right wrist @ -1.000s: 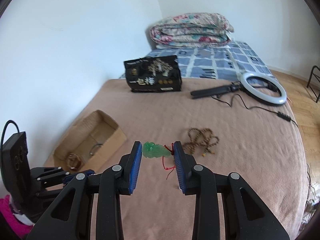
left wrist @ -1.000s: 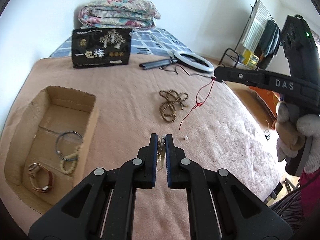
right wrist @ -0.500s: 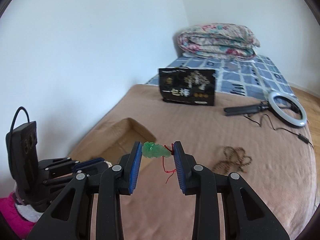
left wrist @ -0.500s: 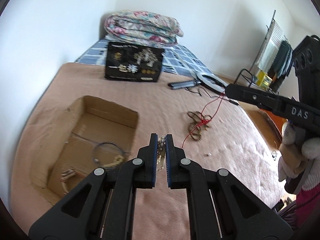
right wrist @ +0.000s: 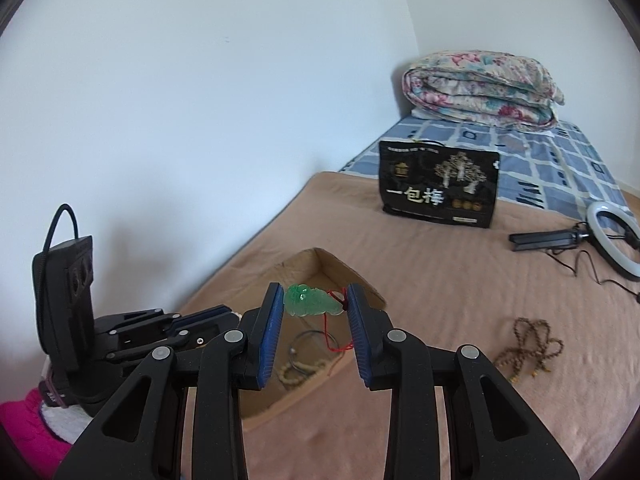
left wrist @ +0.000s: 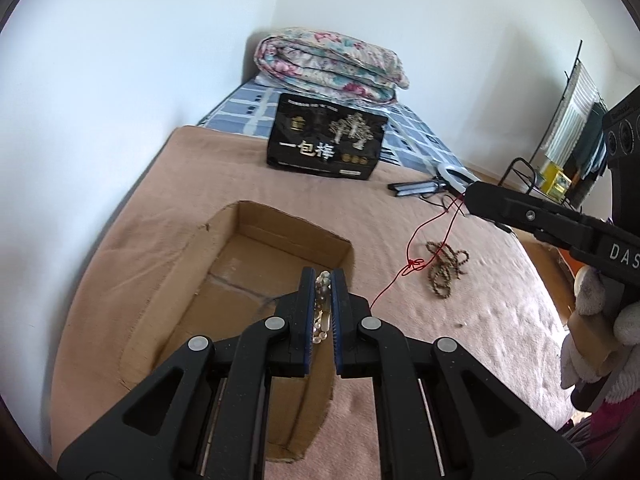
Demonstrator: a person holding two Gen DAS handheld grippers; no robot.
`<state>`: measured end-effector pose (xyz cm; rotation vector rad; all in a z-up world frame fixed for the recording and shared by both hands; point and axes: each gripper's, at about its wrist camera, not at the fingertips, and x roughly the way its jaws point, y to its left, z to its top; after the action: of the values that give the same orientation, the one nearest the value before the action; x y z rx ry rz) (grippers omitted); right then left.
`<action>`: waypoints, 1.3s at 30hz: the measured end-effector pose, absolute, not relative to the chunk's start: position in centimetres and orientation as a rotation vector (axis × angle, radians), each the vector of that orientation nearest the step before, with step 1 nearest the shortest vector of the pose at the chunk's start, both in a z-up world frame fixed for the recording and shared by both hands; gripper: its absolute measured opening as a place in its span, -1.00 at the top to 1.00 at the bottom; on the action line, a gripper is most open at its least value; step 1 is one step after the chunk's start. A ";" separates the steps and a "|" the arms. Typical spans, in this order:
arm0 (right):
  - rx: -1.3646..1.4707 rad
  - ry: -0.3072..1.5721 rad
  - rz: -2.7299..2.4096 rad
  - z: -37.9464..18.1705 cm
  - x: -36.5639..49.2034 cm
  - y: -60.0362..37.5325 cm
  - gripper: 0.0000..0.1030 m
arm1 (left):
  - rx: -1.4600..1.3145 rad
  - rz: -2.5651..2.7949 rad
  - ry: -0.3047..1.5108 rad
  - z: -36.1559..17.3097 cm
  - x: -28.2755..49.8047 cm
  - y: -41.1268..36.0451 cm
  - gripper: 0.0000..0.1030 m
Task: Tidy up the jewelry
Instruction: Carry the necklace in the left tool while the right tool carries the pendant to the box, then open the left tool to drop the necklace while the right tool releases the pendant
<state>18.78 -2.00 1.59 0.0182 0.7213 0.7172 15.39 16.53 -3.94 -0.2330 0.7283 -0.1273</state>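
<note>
**Both tongs loaded over the cardboard box**

Left gripper (left wrist: 323,280) up front, jaws pinched tight on a short strand of clear and pale beads (left wrist: 322,305), strand standing upright betw. the blue pads. It hangs over the cardboard box (left wrist: 224,240), near the box's right wall. Box is open-topped, sitting on the tan blanket (left wrist: 460,328), close to the bed's left edge by the white wall.

Right gripper (right wrist: 313,299) clamped on a green jade pendant (right wrist: 310,300), pendant lying crosswise betw. the pads, red cord (right wrist: 332,340) dangling below it. Left-wrist cam shows that cord (left wrist: 430,240) trailing down from the right gripper's tip. Through the jaw gap, inside the box: a dark thin bangle (right wrist: 306,350) and a cream bead bracelet (right wrist: 294,374), touching each other on the box floor.

Writing: black pkg (left wrist: 326,142) stands upright at the far end of the blanket, big white chars "一包梅", gold tree art; small print too tiny to read. "DAS" in white on the right gripper's arm (left wrist: 622,254).

Open room: wide bare blanket right of the box. Brown bead necklace (left wrist: 446,268) lies looped there, well apart from the box. Ring light (right wrist: 614,236) w/ its black stand and cable sits farther back-right. Folded floral quilt (left wrist: 332,68) on the blue check sheet (right wrist: 560,168) behind the pkg.
</note>
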 end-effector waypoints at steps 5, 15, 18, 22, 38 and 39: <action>0.014 0.723 0.740 1.2 19.8 -0.2 0.41 | -0.239 -0.100 0.729 -4.1 16.8 17.9 0.89; 0.012 0.789 0.730 -2.0 23.4 2.2 0.41 | -0.254 -0.066 0.786 -6.3 19.9 20.4 0.89; 0.002 0.820 0.720 -3.2 24.3 2.9 0.41 | -0.258 -0.062 0.817 -7.5 20.7 20.8 0.89; -0.015 0.851 0.702 -4.8 25.2 3.6 0.41 | -0.240 -0.053 0.850 -8.8 21.1 21.0 0.89; -0.037 0.905 0.676 -7.4 26.1 4.4 0.40 | -0.248 -0.039 0.898 -10.5 21.7 21.4 0.89; -0.038 0.904 0.674 -7.4 26.1 4.3 0.40 | -0.247 -0.039 0.897 -10.5 21.8 21.5 0.89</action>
<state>26.13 4.35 -7.37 -0.0375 0.9037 0.6745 21.78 21.48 -10.50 -0.2466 0.8969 -0.0388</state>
